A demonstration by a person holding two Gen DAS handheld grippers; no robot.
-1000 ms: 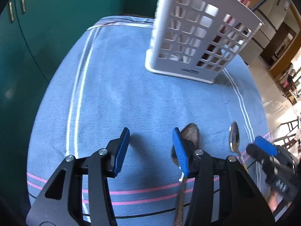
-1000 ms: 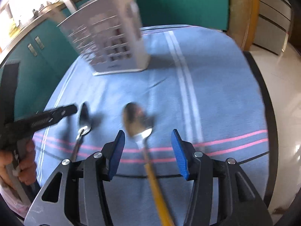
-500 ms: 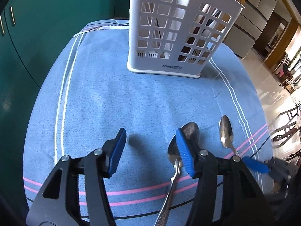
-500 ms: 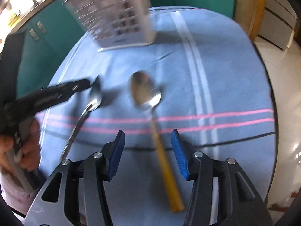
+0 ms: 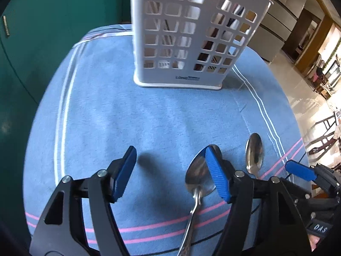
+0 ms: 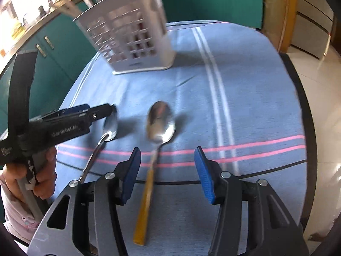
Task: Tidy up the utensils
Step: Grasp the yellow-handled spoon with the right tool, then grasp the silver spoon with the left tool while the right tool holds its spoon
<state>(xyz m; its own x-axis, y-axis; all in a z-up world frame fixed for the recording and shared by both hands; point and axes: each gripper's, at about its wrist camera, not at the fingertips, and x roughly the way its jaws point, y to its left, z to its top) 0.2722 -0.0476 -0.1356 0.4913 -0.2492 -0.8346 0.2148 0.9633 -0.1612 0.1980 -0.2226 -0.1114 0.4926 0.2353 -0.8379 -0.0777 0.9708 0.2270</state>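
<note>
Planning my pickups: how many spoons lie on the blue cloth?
2: an all-metal spoon on the left near the left tongs, and a yellow-handled metal spoon beside it. The white basket may hide more.

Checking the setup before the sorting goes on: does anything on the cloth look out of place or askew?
Two spoons lie loose on the blue cloth: the all-metal spoon and the yellow-handled spoon, not yet in the white caddy. Nothing looks spilled or damaged.

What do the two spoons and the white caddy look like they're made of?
All-metal spoon: polished steel by its mirror shine, handle included. Second spoon: the same shiny bowl, with a matte yellow handle, plastic or wood, unclear. Caddy: probably moulded plastic, matte white with square cut-outs.
</note>
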